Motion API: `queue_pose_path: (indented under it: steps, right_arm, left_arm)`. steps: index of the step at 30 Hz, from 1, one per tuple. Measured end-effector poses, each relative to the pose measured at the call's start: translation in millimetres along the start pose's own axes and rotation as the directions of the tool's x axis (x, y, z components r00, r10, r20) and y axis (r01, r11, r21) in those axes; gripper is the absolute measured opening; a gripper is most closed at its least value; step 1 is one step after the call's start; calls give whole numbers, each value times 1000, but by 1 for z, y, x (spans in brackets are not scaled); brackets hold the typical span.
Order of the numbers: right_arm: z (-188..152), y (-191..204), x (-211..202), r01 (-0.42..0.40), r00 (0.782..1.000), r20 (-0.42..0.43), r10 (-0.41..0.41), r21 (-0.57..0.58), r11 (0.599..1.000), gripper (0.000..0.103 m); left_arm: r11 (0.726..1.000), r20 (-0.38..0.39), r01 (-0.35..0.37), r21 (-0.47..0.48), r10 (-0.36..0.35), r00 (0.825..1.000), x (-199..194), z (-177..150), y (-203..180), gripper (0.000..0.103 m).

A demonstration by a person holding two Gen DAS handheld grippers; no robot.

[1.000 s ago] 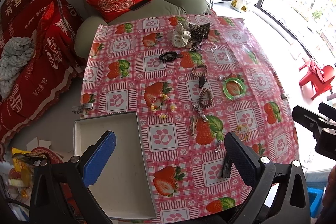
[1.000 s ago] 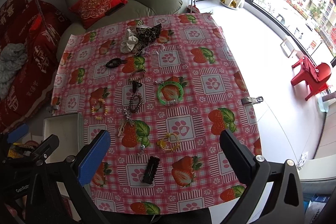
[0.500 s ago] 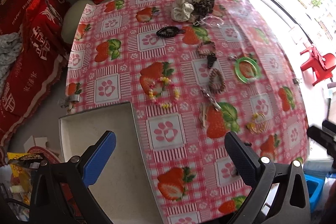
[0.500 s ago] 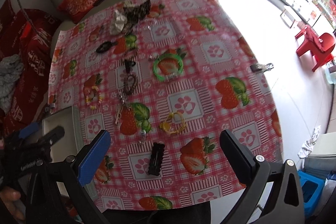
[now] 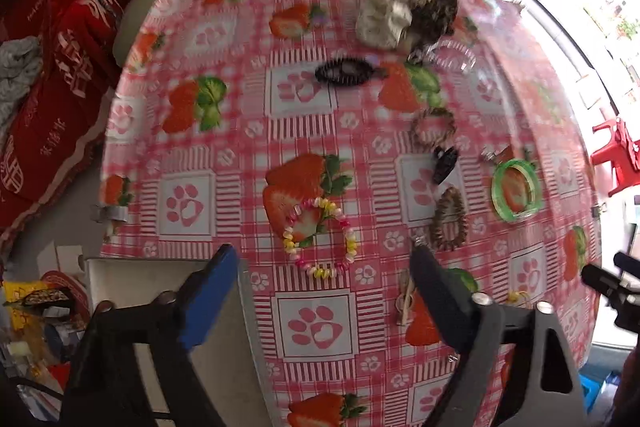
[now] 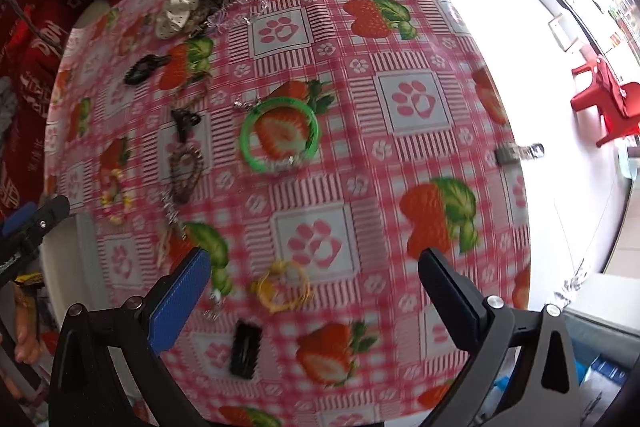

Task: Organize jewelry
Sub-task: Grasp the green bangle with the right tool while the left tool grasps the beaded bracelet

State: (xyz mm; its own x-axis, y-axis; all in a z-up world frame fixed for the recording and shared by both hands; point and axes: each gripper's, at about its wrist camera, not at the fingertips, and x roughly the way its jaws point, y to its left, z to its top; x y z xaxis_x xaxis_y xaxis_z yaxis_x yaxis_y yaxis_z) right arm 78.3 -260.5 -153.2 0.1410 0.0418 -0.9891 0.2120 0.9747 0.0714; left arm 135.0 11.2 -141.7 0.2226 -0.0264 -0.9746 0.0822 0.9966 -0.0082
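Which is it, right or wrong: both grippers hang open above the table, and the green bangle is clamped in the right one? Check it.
Wrong in one respect. The green bangle is not clamped: the right wrist view shows it lying flat on the strawberry tablecloth, well ahead of the right gripper. Both grippers, left gripper included, do hang open above the table.

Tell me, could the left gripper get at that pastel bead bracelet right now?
Probably yes. The left gripper is open and empty, and the bead bracelet lies flat on the tablecloth just ahead of its fingertips with nothing on top.
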Motion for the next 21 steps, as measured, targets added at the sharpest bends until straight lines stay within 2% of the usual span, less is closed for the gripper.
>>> queue_pose_path:
  steps: [2,3,5,8,9,10,14,21]
  right_arm:
    - [8,-1,8,-1,1000,-10,1,-7,1000,103]
    - [13,-1,14,-2,1000,-16,1,-12,1000,103]
    - [22,-3,22,1,1000,-18,-2,-19,1000,103]
    - [34,-5,36,5,1000,-22,-6,-25,1000,103]
    - [38,-5,42,5,1000,-27,-6,-22,1000,103]
    - [42,-7,47,4,1000,-31,-5,-19,1000,103]
    - [58,-9,64,3,999,-33,-3,-10,1000,99]
    - [76,4,98,32,997,-63,-36,-67,997,68]
  left_arm:
    - [1000,-16,-6,3,6,1000,13,1,0,91]
    - [1000,-23,-3,10,3,1000,18,2,-1,84]
    - [1000,-43,2,24,-1,999,27,3,-5,78]
    - [999,-62,7,34,-4,998,42,2,-12,75]
    - [999,-69,11,35,-9,998,47,2,-14,66]
    - [999,-83,14,36,-11,996,54,3,-17,62]
    - [1000,-115,11,21,-9,993,74,3,-21,60]
    - [1000,-141,4,-9,-6,990,97,2,-19,60]
